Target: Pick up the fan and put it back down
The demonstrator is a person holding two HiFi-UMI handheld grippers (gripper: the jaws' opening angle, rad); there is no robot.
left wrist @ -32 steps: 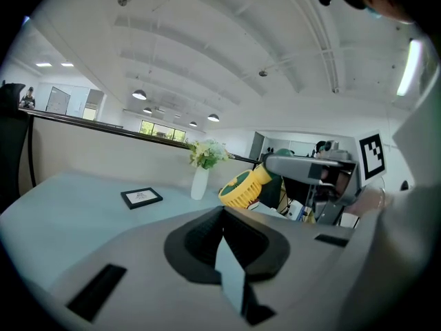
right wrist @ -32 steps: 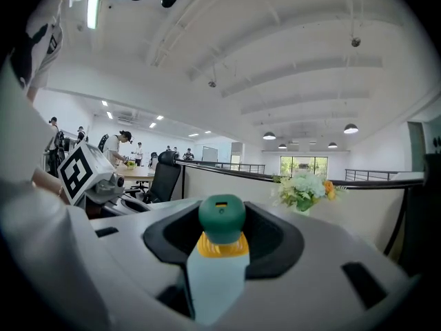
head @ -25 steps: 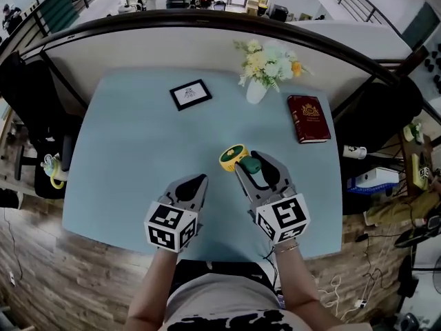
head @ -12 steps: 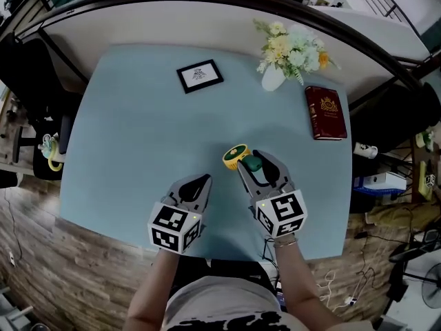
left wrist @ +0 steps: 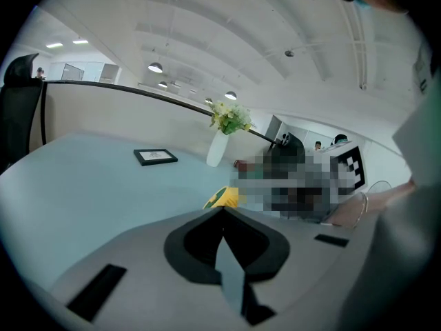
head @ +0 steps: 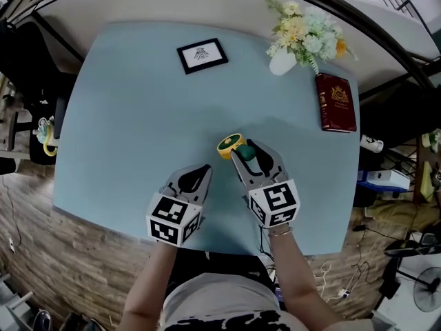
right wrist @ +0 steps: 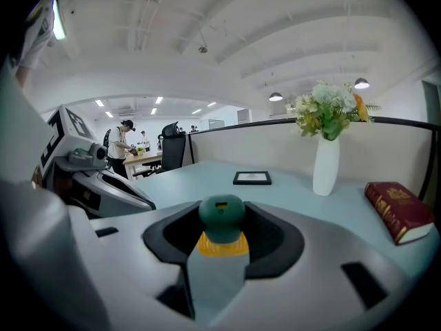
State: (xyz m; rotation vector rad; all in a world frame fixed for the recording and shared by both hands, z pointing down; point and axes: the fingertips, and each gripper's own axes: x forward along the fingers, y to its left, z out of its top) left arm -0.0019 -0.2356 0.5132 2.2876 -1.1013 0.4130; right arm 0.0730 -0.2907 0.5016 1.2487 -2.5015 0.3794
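A small fan with a yellow head (head: 229, 145) and a green handle (head: 250, 154) is held low over the pale blue table (head: 124, 129). My right gripper (head: 251, 155) is shut on the handle. In the right gripper view the green handle (right wrist: 222, 218) sits between the jaws with yellow (right wrist: 223, 245) below it. I cannot tell whether the fan touches the table. My left gripper (head: 199, 174) hovers just left of it, shut and empty, its tips meeting (left wrist: 222, 213). The fan's yellow head (left wrist: 222, 198) shows beyond them.
A black picture frame (head: 202, 54) lies at the far middle of the table. A white vase of flowers (head: 284, 59) and a dark red book (head: 336, 102) stand at the far right. A dark chair (head: 27, 81) is off the left edge.
Both grippers have sunk towards the table, the right one still shut on the fan. The head view has tilted, so the table's far objects sit higher in the picture.
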